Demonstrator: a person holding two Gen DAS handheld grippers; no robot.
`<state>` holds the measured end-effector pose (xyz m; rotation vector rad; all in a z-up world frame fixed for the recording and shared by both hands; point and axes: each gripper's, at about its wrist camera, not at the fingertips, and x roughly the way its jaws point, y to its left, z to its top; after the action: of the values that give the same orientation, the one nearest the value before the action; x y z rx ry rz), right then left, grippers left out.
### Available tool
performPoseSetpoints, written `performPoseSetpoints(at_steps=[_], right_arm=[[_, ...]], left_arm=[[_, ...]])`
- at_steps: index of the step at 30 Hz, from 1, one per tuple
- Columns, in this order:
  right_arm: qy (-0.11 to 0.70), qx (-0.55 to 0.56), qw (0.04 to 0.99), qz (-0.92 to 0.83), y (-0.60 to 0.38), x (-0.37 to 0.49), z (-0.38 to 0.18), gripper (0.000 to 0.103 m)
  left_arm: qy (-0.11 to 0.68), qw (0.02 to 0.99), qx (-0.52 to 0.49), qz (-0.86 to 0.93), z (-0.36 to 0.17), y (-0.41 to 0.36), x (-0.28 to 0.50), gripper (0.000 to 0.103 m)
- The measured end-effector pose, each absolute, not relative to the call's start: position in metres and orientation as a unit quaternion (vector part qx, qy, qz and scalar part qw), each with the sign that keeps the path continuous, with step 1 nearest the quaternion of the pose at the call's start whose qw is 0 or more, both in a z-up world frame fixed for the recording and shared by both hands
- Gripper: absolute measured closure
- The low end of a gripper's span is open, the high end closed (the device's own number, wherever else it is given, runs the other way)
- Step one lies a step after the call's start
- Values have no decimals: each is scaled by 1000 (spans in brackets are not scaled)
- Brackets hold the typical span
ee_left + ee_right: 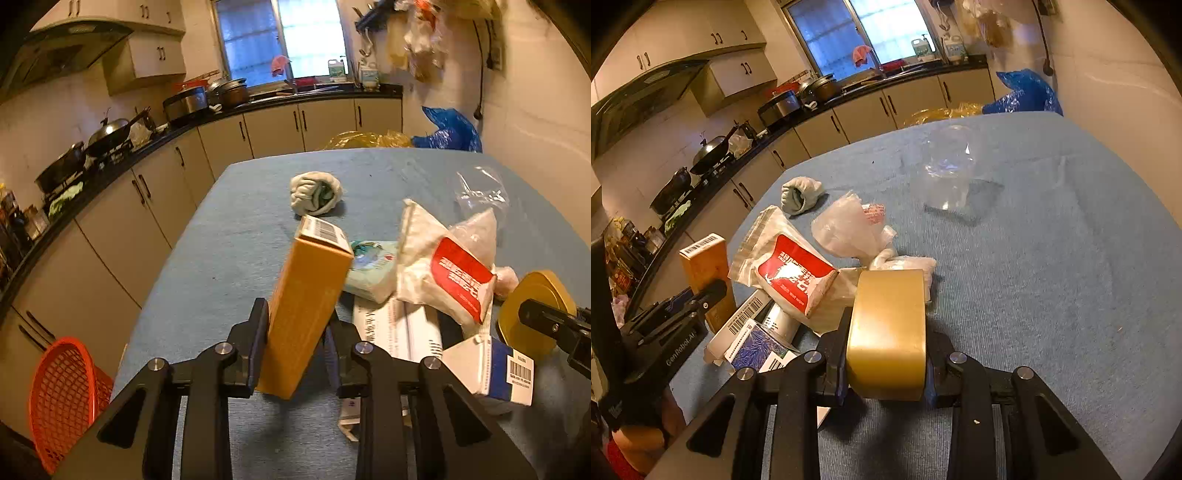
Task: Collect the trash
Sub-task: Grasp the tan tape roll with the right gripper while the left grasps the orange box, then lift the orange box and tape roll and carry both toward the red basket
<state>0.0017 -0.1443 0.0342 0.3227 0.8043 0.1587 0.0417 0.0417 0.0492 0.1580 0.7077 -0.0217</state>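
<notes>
My left gripper (295, 332) is shut on an orange carton (306, 306) with a barcode on its top, held tilted above the blue table (229, 251). It also shows in the right wrist view (705, 266). My right gripper (886, 350) is shut on a gold tape roll (888, 332), low over the table; the roll also shows in the left wrist view (532, 306). Between them lies a pile: a white pouch with a red label (443, 269) (790, 273), a knotted clear bag (853, 225), a pale green packet (369, 269) and a blue-and-white box (498, 369).
A red mesh basket (62, 391) stands on the floor left of the table. A rolled grey sock (314, 192) lies further back. A clear plastic cup (949, 173) stands mid-table. Kitchen cabinets and a counter with pots run along the left and back. A blue bag (450, 129) sits beyond the table.
</notes>
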Motion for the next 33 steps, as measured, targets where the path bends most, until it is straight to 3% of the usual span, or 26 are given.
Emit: performPoseSetpoints(at_steps=[8,20,33], right_arm=[[363,154,916,75,-145,-4,41,71],[282,114,949,86,-128,-26,66,71],[268,77,956,89,-112,-30,68,71]], left_arm=[[319,948,1,-19,56,76,29,81],[233,972,-2,-26,67,75,-7,81],[246,968,-16,-43,65,83,0,81]])
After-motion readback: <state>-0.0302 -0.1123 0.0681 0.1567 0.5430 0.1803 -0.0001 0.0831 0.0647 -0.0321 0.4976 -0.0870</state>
